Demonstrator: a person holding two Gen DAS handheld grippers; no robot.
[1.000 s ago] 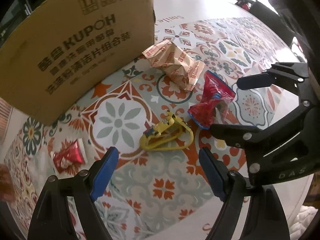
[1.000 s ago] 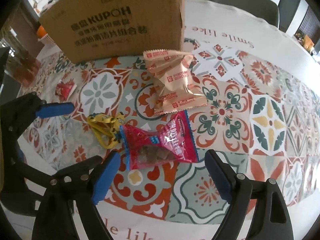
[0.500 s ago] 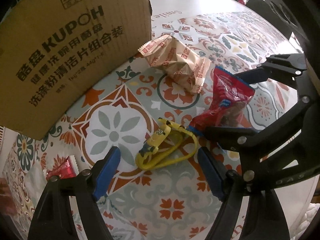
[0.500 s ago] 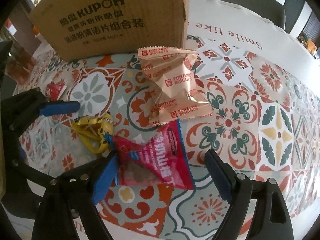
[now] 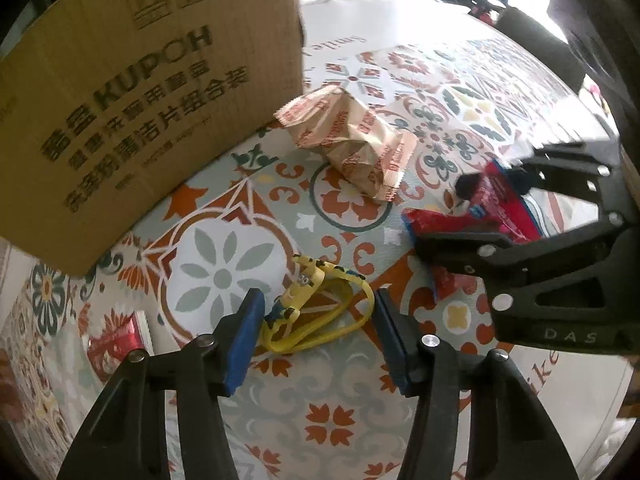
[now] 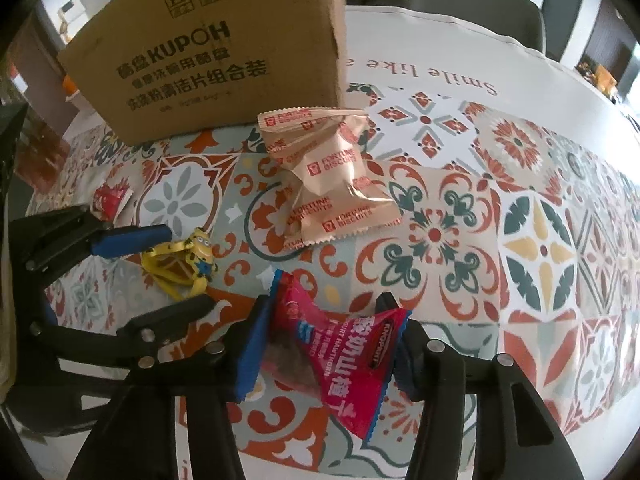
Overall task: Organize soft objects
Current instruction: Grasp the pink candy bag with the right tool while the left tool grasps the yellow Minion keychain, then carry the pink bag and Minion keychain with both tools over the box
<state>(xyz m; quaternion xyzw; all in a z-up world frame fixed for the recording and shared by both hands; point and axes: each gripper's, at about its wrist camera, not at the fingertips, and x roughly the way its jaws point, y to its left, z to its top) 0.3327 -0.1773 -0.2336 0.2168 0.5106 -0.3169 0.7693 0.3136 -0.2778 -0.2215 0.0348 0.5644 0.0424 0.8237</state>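
Matt cardboard box [image 6: 224,48], glossy crinkled foil biscuit packet [image 6: 328,176], shiny red plastic snack bag [image 6: 340,352].

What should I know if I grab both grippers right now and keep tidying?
Left gripper: jaws have just been closing around the yellow minion strap; grip not yet clear.
Right gripper: jaws have just closed on the red hawthorn snack packet, which looks pinched.
On the patterned tablecloth: the Fortune Biscuits packet in front of the KUPOH cardboard box, and a small red candy wrapper off to the left.
Done: nothing visibly put away.
Left: probably lift both, then collect the other two.
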